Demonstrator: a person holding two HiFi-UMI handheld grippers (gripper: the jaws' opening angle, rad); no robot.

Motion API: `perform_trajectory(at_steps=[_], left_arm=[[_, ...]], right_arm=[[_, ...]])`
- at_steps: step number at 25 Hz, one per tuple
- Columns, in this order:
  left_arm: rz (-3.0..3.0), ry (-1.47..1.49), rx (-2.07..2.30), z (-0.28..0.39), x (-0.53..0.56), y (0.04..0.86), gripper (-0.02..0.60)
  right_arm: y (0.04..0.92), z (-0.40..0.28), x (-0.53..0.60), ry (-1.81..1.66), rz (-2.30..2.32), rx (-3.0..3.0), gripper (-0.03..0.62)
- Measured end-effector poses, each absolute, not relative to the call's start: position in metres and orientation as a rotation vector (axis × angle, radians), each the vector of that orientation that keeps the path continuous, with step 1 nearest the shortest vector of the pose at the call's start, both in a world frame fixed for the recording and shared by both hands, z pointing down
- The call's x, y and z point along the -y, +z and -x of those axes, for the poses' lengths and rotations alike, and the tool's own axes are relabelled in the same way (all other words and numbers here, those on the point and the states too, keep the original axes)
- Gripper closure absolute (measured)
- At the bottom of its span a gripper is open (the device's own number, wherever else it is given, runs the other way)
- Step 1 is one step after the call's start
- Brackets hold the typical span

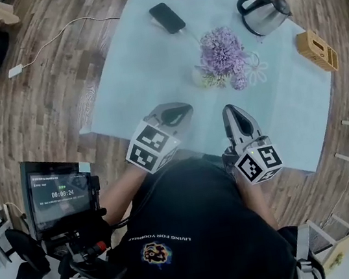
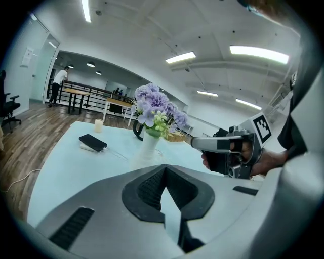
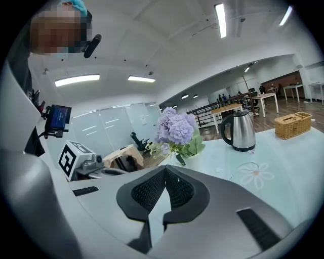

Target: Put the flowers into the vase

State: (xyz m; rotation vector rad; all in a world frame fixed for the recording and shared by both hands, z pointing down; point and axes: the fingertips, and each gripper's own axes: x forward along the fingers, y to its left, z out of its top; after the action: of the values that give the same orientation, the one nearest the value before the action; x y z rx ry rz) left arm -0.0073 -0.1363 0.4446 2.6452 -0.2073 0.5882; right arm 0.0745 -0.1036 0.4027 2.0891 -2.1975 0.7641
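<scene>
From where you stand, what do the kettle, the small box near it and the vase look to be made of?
The kettle looks like polished metal, likely steel: its body mirrors the room, and the handle is black, probably plastic. The box looks like woven wicker or straw, tan with a visible weave. The vase is smooth and white, ceramic or plastic; the look doesn't settle which.

The head view looks steeply down from above the person onto the pale tabletop [image 1: 151, 73], with the left gripper [image 1: 180, 110] and right gripper [image 1: 231, 111] low in frame; the left gripper view sits low behind its own jaws, facing out across the tabletop; the right gripper view does likewise from the other side; all three share the purple flowers [image 1: 221, 52]; each gripper view catches the other gripper at its edge.
</scene>
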Motion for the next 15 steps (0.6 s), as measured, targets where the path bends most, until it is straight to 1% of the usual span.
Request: perform_trajectory(at_steps=[9,15], left_arm=[[-2.658,0.563,0.144,0.013,0.119,0.432,0.572],[-2.672,0.575,0.095,-0.014,0.085,0.425,0.572]], right_arm=[[0.400,-0.056,0.088,0.805,-2.126,2.184,0.574],[0.397,-0.076,0.054,0.825,-2.155,2.162,0.574]])
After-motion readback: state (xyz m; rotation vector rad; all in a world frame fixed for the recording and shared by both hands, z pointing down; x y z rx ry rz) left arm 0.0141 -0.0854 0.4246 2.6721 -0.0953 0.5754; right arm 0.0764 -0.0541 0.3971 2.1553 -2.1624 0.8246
